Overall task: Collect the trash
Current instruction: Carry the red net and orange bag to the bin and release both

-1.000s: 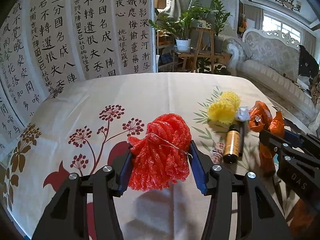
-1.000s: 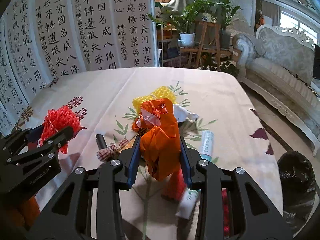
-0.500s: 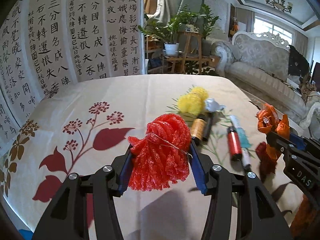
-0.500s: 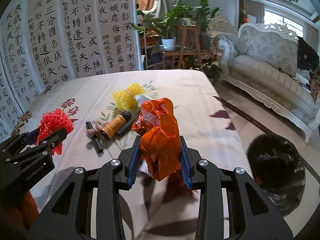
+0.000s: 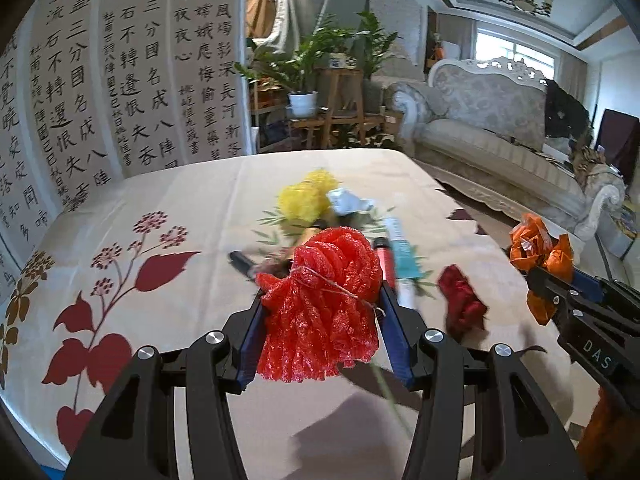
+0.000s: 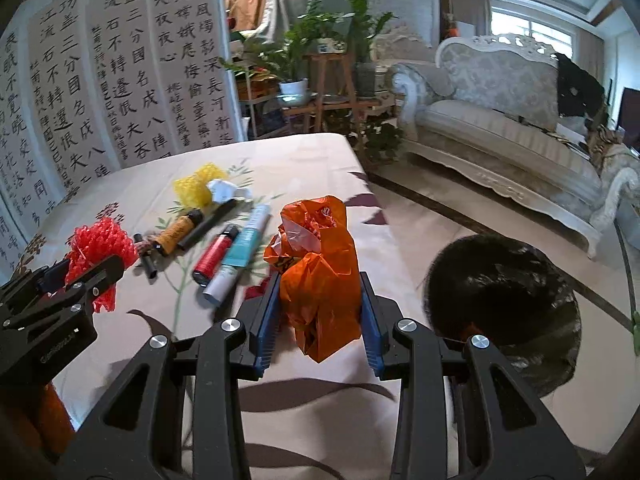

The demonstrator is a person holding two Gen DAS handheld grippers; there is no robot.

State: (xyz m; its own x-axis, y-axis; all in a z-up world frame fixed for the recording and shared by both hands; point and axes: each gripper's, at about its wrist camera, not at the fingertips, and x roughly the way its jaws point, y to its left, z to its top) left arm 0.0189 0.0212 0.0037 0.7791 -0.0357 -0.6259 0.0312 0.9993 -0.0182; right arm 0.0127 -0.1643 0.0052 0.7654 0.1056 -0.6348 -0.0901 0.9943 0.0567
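1. Your left gripper (image 5: 320, 312) is clamped on the red foam net (image 5: 320, 308), held above the floral tablecloth (image 5: 160, 208).
2. Your right gripper (image 6: 318, 312) pinches the orange plastic bag (image 6: 320, 272) at the table's edge, just beside the black-lined trash bin (image 6: 504, 304) on the floor.
3. On the cloth lie a yellow foam net (image 6: 196, 188), a crumpled white paper (image 6: 226, 190), an amber bottle (image 6: 176, 232) and a red tube (image 6: 214, 254).

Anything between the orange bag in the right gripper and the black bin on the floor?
Nothing visible. The right gripper holds the orange bag at the table's right edge; the black-lined bin sits open on the floor just right of it.
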